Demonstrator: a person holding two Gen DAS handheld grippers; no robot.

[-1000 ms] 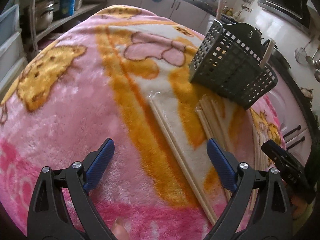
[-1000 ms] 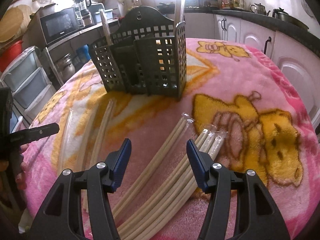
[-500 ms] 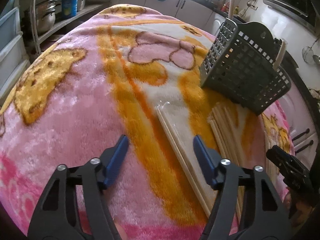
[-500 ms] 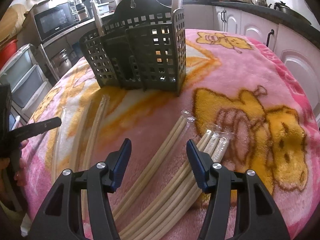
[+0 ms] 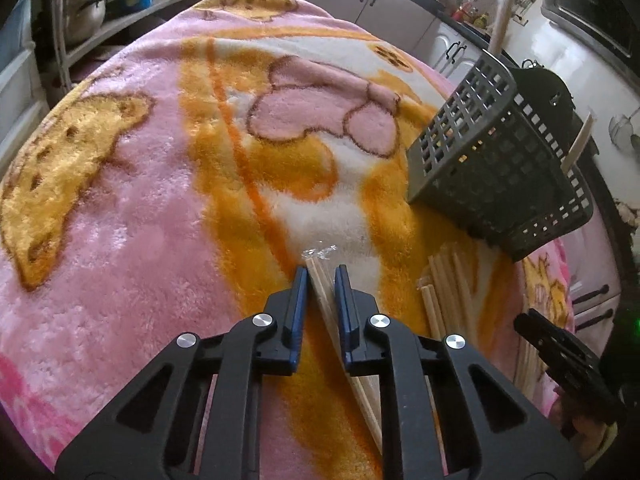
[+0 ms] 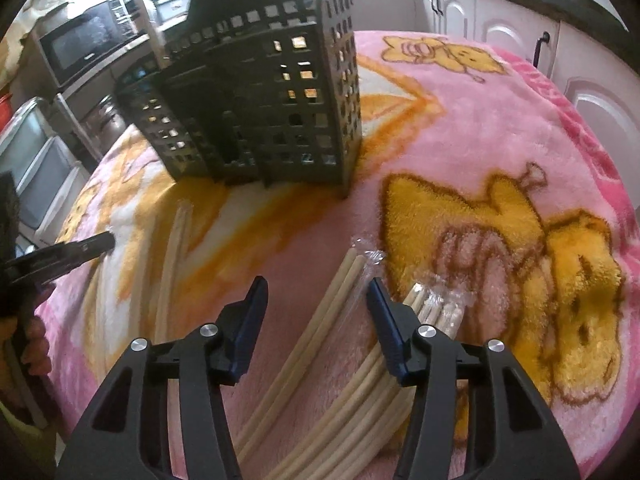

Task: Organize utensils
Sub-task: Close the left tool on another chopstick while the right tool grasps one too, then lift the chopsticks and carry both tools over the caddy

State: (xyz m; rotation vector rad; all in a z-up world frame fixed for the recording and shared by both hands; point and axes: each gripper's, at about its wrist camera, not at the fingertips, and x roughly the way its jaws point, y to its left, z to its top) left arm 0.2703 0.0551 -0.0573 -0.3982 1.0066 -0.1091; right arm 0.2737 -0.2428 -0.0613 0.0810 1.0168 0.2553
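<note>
A dark grey slotted utensil caddy (image 5: 492,176) (image 6: 260,108) stands on the pink and orange blanket (image 5: 140,220), with a few chopsticks upright in it (image 5: 500,20). My left gripper (image 5: 322,276) is closing on a plastic-wrapped pair of chopsticks (image 5: 362,392), pads against it near its far end. More loose chopsticks (image 5: 452,292) lie to its right. My right gripper (image 6: 318,292) is closing slowly over another wrapped pair (image 6: 340,284), which lies between the jaws without touching the pads. A further wrapped bundle (image 6: 432,308) lies just right of it.
The blanket (image 6: 500,140) covers a round table whose edge drops off on all sides. A microwave (image 6: 88,44) and plastic drawers (image 6: 36,168) stand at the left of the right wrist view. White cabinets (image 6: 500,20) line the back. A shelf with pots (image 5: 88,4) is far left.
My left gripper moved forward toward the caddy and went from wide open to nearly shut around the wrapped chopsticks. My right gripper moved forward over its pair and narrowed slightly.
</note>
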